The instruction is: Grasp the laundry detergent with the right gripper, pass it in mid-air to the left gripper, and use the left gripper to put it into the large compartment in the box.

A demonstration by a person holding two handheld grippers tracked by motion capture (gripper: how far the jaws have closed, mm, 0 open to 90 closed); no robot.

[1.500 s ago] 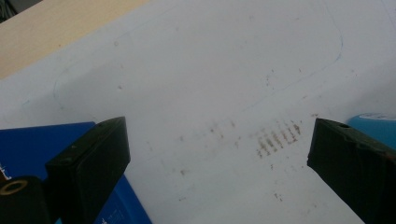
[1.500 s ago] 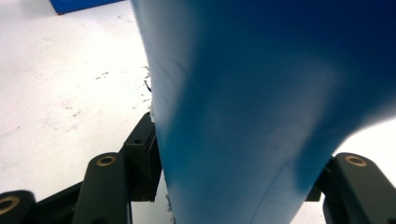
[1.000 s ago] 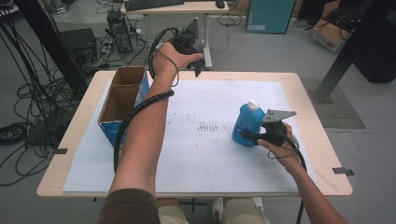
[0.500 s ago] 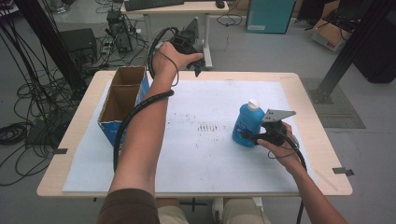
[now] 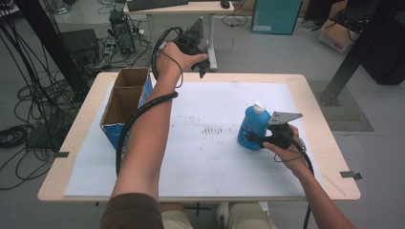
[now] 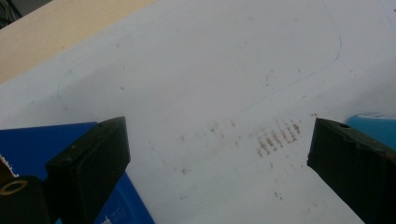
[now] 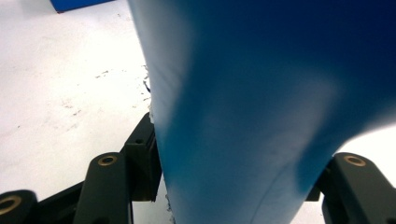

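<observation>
High view. The blue bottle (image 5: pixel 253 128) stands upright on the white sheet (image 5: pixel 210 157), right of centre in the frame, white cap up. The right gripper (image 5: pixel 253 140) is at its lower body, jaws closed on it from the right side, held by the right hand (image 5: pixel 286 152). Against the frames of a second and half a second ago, bottle, gripper and hand sit in the same place: no lift, no slide. The left gripper (image 5: pixel 203 71) is held high at the upper centre of the frame, past the far table edge, in the left hand (image 5: pixel 174 59); it too is unchanged in position. The open cardboard box (image 5: pixel 125 102) with blue sides stands at the upper left of the sheet, its two compartments showing nothing inside. Judgement: the grasp is made and the carry has not begun; the box looks the likely destination.

Left gripper view. The two black jaws stand wide apart with nothing between them. Below them lie the white sheet with brown smudge marks (image 6: pixel 275 140) at centre right, a blue box corner (image 6: pixel 42 140) at lower left, and a sliver of the bottle at the right edge.

Right gripper view. The bottle's blue wall (image 7: pixel 261 107) takes the centre and right of the frame, pressed between the jaws at the bottom.

Writing. No brand or label is legible; pale marks on the box's blue side are too small to read.
</observation>
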